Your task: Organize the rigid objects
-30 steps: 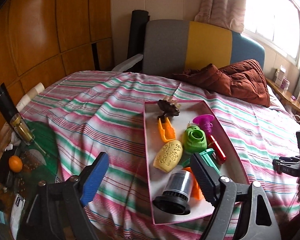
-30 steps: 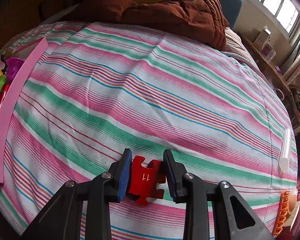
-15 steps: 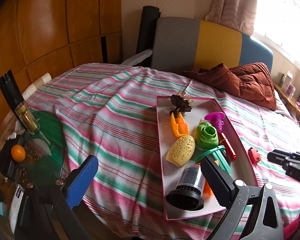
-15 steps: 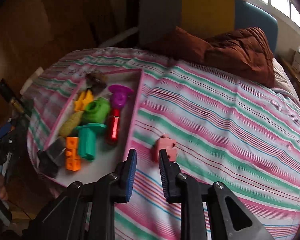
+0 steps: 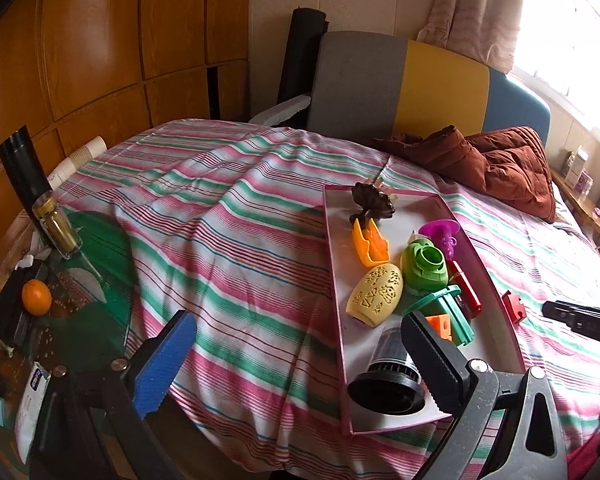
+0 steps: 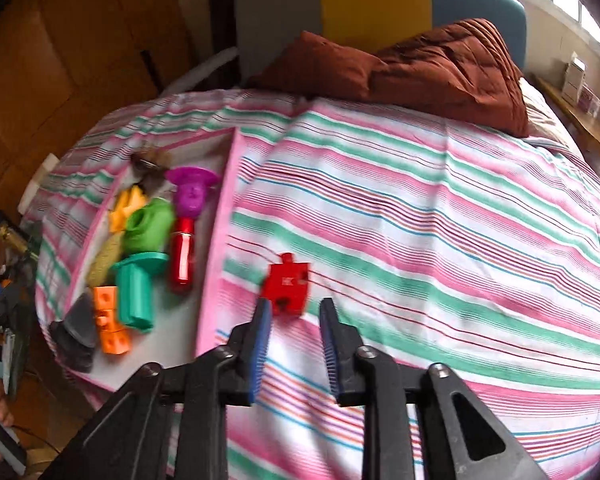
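- Nearest: right gripper (image 6: 294, 334) jaws parted, nothing between them, hovering over the striped bedspread (image 6: 420, 216).
- Red puzzle-piece block (image 6: 287, 285) lies on the bedspread just beyond the right fingertips, just right of the pink tray (image 6: 216, 264), outside it.
- Left gripper (image 5: 296, 350) jaws wide apart, empty, at the near edge of the bed; its right finger overlaps the tray's near end in view.
- Tray contents, near to far: black-and-clear cylinder (image 5: 388, 376), orange cube block (image 5: 440, 325), teal flanged piece (image 5: 446, 308), yellow perforated oval (image 5: 376, 294), red tube (image 5: 466, 288), green round piece (image 5: 424, 266), orange clip (image 5: 370, 244), magenta funnel-shaped piece (image 5: 444, 232), dark brown figure (image 5: 370, 202).
- Far: brown quilted jacket (image 6: 432, 72) against the headboard (image 5: 404, 88).
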The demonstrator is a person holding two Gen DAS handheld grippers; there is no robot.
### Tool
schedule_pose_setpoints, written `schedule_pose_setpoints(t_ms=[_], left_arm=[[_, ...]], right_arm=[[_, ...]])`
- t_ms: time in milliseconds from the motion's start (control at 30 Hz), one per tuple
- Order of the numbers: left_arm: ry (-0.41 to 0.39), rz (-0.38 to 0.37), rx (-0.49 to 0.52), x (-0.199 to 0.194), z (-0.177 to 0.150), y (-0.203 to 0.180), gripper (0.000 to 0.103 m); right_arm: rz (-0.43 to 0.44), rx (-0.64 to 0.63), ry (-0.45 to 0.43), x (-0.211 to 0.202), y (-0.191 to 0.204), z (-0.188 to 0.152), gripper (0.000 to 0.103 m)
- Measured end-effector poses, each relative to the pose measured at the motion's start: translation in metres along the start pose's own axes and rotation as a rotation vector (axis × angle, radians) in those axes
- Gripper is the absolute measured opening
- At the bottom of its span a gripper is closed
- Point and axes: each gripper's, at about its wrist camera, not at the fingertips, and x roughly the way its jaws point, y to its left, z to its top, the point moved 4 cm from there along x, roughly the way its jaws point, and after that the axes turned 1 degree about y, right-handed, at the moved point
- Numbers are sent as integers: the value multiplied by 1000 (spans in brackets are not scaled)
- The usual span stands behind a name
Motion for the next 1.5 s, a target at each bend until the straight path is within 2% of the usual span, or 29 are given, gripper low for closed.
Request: schedule_pose_setpoints(t_ms=[67,133,167,333,367,533,667,767,867,967,1100,1300,1500], left_arm=[[3,-4,5,0,-1,-2,103],[6,-7,10,1,-1,-4,103],[6,-9,11,1,-1,-4,103],[5,-18,18,-1,-1,-6,103],[4,-17,20,-1,-1,-6,103],[3,-16,10,0,0,-4,103],[19,-25,-6,4,-1,-3,103],[27,-28,-18,5,-1,-2,103],[29,-23,-27,4,-2,0,103],[30,-11,-39,3,-3,3,103],[13,27,-37,0,-4,7,103],[-2,46,-34,-4,-4,8,103],[-28,65,-31,-10,-3,8,103]], right_arm=[[3,12,26,10,-4,3,32],[27,45,57,23,-5,7,41],[27,51,68,28,-5,9,41],[4,11,118,61,7,16,40],[-18,-7,104,63,8,17,32],[-54,-23,44,45,5,17,32],[69,-36,-19,8,20,17,32],[134,-142,-36,-8,54,9,32],[164,-246,-7,-5,88,-5,32],[133,-319,34,9,109,-20,32],[95,-347,87,25,117,-32,32],[60,-347,97,37,117,-35,32],[61,-330,73,33,117,-36,35]])
